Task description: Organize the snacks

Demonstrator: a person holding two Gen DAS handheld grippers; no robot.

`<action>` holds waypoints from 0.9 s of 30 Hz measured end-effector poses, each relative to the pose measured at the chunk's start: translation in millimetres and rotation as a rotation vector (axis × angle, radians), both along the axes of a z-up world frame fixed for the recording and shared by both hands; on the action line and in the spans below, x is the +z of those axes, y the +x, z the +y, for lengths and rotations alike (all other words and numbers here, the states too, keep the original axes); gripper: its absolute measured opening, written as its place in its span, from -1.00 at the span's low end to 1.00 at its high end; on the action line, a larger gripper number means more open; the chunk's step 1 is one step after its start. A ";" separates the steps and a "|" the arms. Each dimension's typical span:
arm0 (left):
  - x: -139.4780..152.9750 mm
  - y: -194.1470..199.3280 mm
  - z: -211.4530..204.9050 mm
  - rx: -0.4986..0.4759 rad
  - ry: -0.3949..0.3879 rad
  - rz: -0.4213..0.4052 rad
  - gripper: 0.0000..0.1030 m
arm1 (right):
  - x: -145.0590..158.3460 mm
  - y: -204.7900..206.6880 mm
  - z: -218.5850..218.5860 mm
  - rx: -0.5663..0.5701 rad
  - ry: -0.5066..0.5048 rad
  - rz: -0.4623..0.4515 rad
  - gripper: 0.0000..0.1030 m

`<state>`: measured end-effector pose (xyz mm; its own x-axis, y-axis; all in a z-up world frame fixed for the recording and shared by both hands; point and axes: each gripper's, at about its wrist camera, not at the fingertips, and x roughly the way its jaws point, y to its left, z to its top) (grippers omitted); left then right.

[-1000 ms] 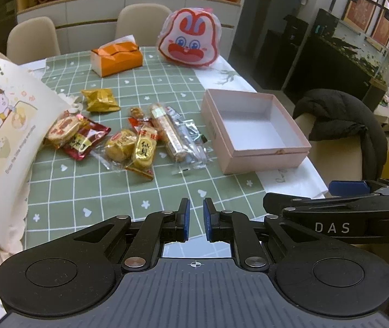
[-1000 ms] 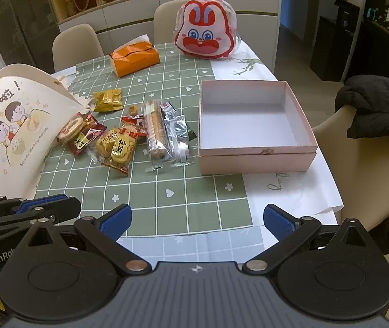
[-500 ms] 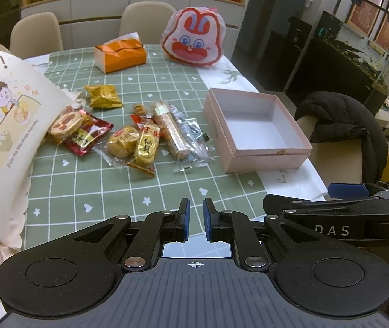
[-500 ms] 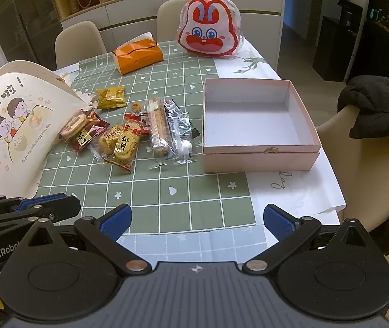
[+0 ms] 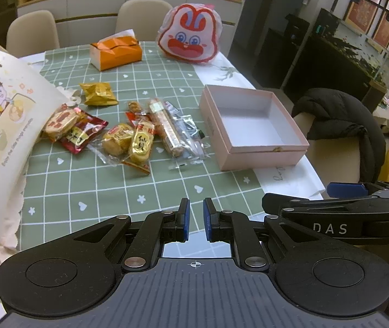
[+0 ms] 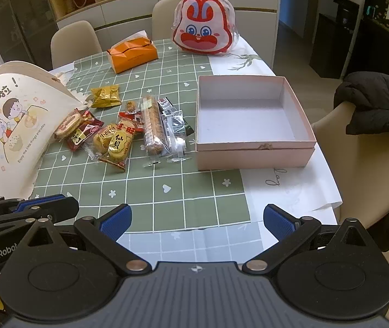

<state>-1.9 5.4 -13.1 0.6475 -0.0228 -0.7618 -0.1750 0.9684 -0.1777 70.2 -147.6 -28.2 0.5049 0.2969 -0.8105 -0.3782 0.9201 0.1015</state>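
Several wrapped snacks lie in a loose pile on the green checked tablecloth: a long cracker pack [image 6: 152,125], a yellow rice-cracker packet [image 6: 117,145], a red packet [image 6: 81,132] and a gold packet [image 6: 105,95]. Right of the pile stands an empty pink box [image 6: 254,158], also visible from the left wrist as the pink box [image 5: 265,155]. My left gripper [image 5: 194,210] hovers over the table's near edge, shut with nothing between its blue pads. My right gripper [image 6: 195,216] hangs beside it, open and empty, well short of the snacks.
A cream cartoon tote bag [image 6: 8,125] leans at the left, touching the pile. An orange tissue box [image 6: 132,54] and a bunny-face bag [image 6: 204,27] sit at the far end. A chair with a black jacket [image 6: 374,101] stands right of the table.
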 end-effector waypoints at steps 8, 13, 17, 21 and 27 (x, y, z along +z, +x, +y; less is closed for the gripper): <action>-3.8 1.2 -1.0 0.007 -0.005 0.005 -0.74 | -0.6 0.3 -1.0 -0.001 -0.002 0.001 0.99; -4.5 2.0 0.2 0.007 -0.010 0.011 -0.74 | -0.5 1.7 -0.9 -0.001 -0.005 0.004 0.99; -5.1 2.1 0.5 0.007 -0.011 0.013 -0.74 | -1.0 2.0 -0.1 -0.001 -0.006 0.006 0.99; -5.9 2.3 0.8 0.008 -0.012 0.015 -0.74 | -2.4 3.2 0.8 -0.001 -0.009 0.009 0.99; -6.6 3.0 2.0 0.009 -0.015 0.017 -0.74 | -3.1 4.5 3.3 -0.002 -0.015 0.013 0.99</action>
